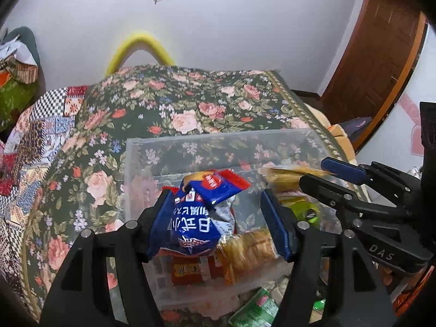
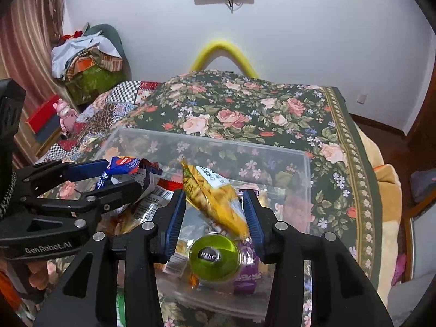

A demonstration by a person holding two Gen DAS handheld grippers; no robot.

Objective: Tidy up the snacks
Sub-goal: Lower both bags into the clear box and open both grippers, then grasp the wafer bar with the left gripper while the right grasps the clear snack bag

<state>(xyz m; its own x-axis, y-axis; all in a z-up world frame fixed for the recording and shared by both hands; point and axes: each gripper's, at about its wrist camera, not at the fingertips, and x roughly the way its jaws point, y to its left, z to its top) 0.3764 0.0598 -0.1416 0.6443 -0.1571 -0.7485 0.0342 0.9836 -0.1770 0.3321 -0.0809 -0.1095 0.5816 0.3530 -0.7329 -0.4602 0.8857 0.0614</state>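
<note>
A clear plastic bin (image 1: 130, 147) (image 2: 305, 169) sits on a floral bedspread and holds several snacks: crackers (image 1: 250, 248), a red pack (image 1: 188, 271), a green jelly cup (image 2: 215, 254) and a purple pack (image 2: 246, 275). My left gripper (image 1: 220, 218) is open over the bin; a blue snack packet (image 1: 196, 218) lies against its left finger, apart from the right one. My right gripper (image 2: 215, 215) is open over the bin with a yellow snack bag (image 2: 215, 196), blurred, between its fingers. Each gripper shows in the other's view: the right (image 1: 327, 174) and the left (image 2: 109, 174).
A green snack pack (image 1: 259, 310) lies on the floral bedspread (image 1: 190, 103) in front of the bin. A patchwork quilt (image 1: 35, 136) lies to the left. Cluttered bags (image 2: 87, 62) stand at the far left, a wooden door (image 1: 381, 54) at the right.
</note>
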